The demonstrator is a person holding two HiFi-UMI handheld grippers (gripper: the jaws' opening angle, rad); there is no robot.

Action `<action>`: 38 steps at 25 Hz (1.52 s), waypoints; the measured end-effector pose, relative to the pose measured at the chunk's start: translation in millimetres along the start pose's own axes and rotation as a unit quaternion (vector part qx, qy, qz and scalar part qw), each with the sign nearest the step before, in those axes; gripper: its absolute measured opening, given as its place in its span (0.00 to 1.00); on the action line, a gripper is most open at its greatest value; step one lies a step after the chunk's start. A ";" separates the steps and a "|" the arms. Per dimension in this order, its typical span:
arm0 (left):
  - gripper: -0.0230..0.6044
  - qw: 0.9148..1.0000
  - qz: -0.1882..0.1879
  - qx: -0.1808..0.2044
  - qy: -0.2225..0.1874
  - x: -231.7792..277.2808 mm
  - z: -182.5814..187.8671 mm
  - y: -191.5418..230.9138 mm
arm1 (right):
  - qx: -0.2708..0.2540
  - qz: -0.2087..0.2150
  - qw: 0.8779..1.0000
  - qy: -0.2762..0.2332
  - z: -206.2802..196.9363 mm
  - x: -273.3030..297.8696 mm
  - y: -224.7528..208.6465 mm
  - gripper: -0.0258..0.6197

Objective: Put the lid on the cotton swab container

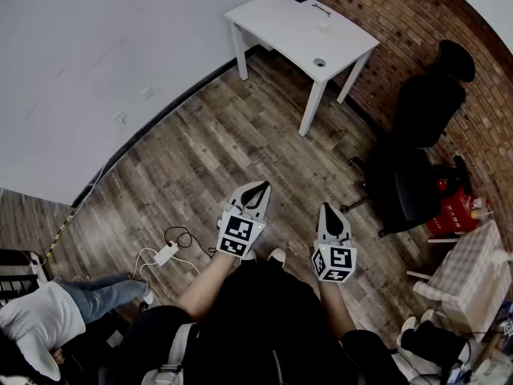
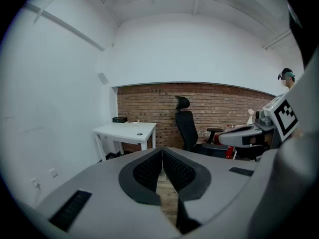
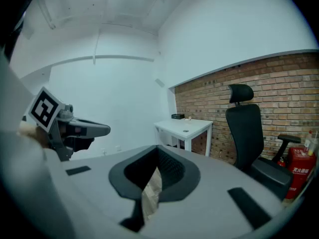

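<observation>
Hovering over wood floor [image 1: 216, 127], left gripper [image 1: 260, 188] and right gripper [image 1: 329, 209] hold jaws together.

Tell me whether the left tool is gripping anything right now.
No, the left tool is shut, its jaws closed together with nothing between them.

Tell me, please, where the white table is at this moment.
The white table stands at the head view's top, right of centre, against the brick wall, left of the black office chair.
</observation>
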State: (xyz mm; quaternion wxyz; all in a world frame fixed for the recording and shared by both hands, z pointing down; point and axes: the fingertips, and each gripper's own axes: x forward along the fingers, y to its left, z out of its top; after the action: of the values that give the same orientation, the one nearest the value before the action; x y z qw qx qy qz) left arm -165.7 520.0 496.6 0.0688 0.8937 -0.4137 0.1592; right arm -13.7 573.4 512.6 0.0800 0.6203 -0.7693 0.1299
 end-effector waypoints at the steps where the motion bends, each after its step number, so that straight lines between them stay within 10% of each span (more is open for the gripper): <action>1: 0.06 1.000 -0.001 -0.001 0.001 -3.5 -2.5 -3.0 | 0.003 0.001 1.000 -0.003 -1.7 -4.7 2.6 0.07; 38: 0.06 1.000 0.015 -0.010 0.005 -4.7 -12.6 -32.0 | 0.004 0.019 1.000 -0.011 -5.2 -11.7 -13.4 0.08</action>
State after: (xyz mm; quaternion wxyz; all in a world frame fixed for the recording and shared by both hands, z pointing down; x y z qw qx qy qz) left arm -147.0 547.3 507.2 0.0774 0.8859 -0.4284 0.1603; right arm 1.7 583.3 515.5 0.0666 0.6071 -0.7815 0.1274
